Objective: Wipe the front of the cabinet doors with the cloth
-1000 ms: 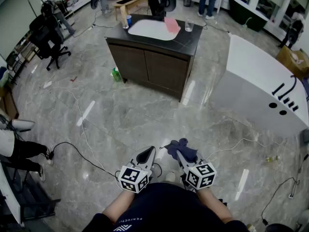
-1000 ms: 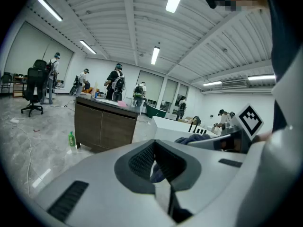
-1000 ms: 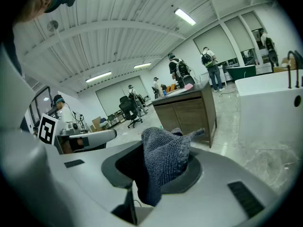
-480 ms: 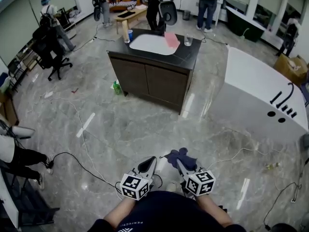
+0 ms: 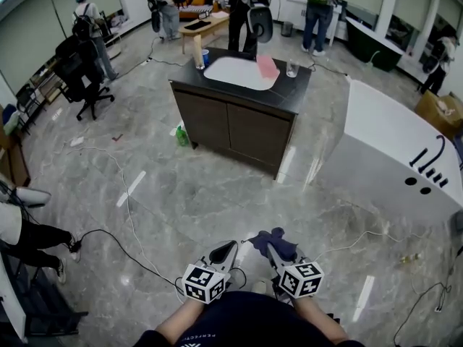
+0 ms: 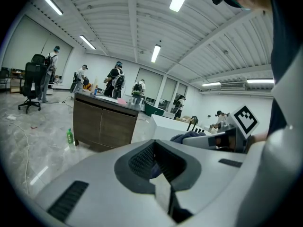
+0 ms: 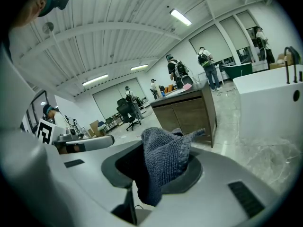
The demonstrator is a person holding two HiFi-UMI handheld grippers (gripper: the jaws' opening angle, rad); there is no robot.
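Observation:
The dark brown cabinet point(image 5: 233, 127) with two front doors stands across the marble floor, well ahead of both grippers. It also shows in the left gripper view, the cabinet point(image 6: 102, 125), and in the right gripper view, the cabinet point(image 7: 185, 113). My right gripper point(image 5: 270, 248) is shut on a dark blue cloth point(image 5: 274, 240), bunched between its jaws as the cloth point(image 7: 163, 162). My left gripper point(image 5: 226, 251) is shut with nothing in it, held beside the right one near my body.
A white basin top, a pink item point(image 5: 267, 66), a glass point(image 5: 292, 69) and a blue cup point(image 5: 205, 55) are on the cabinet. A green bottle point(image 5: 180, 135) stands by its left side. A white counter point(image 5: 394, 154) lies right. Cables cross the floor. Several people and office chairs stand behind.
The cabinet has shifted lower and slightly right in the head view and looks a little nearer. Both grippers keep their pose, the cloth still held in the right one.

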